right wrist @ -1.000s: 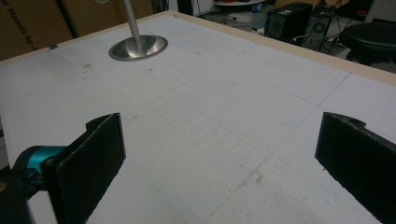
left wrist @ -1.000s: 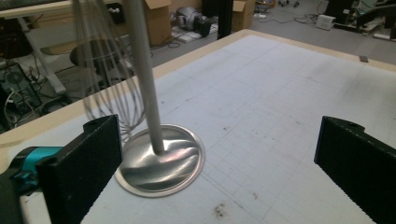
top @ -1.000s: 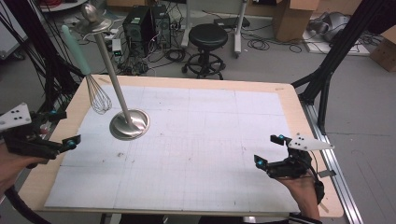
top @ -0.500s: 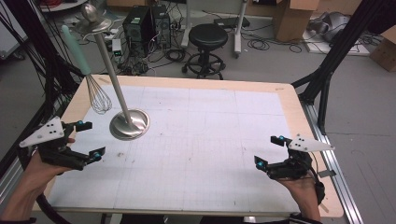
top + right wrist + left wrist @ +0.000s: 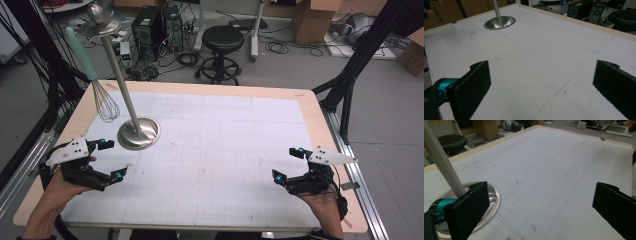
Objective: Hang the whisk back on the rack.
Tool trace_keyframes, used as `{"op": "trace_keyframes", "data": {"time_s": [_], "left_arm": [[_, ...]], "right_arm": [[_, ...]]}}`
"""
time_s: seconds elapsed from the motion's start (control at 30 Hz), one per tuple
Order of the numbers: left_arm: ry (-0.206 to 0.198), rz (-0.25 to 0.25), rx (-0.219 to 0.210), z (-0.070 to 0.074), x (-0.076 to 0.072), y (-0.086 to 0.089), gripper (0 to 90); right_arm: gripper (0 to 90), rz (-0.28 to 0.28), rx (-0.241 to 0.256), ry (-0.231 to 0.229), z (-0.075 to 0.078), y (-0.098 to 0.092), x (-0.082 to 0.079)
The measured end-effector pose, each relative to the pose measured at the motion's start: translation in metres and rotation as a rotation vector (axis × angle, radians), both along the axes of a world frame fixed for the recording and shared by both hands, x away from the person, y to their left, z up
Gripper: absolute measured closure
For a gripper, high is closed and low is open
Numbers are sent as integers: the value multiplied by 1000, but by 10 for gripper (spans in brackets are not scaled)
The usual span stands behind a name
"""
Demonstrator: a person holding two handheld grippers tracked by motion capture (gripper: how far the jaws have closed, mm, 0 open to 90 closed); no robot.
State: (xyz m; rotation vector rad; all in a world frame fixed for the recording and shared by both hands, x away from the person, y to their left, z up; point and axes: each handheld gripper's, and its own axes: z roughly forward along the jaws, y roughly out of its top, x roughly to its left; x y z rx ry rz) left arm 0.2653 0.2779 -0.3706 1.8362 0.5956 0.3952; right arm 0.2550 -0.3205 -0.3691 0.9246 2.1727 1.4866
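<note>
From my seat the stand (image 5: 138, 133) looks like brushed metal, its round base shiny. The wire whisk (image 5: 104, 102) has a matt teal plastic-looking handle. Table (image 5: 310, 107) edge is pale wood, topped by a scuffed white matt sheet. My jaw pads look like ribbed black rubber.

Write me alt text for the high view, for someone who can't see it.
A person's two open grippers, left gripper and right gripper, hover over a white gridded table. At its far left, a metal stand with a round base holds a hanging whisk.
</note>
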Motion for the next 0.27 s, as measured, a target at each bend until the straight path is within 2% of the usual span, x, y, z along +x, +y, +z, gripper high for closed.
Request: {"op": "trace_keyframes", "data": {"time_s": [0.27], "left_arm": [[9,4,7,-5,2,0,17]], "right_arm": [[6,3,-1,-1,-1,0,-2]]}}
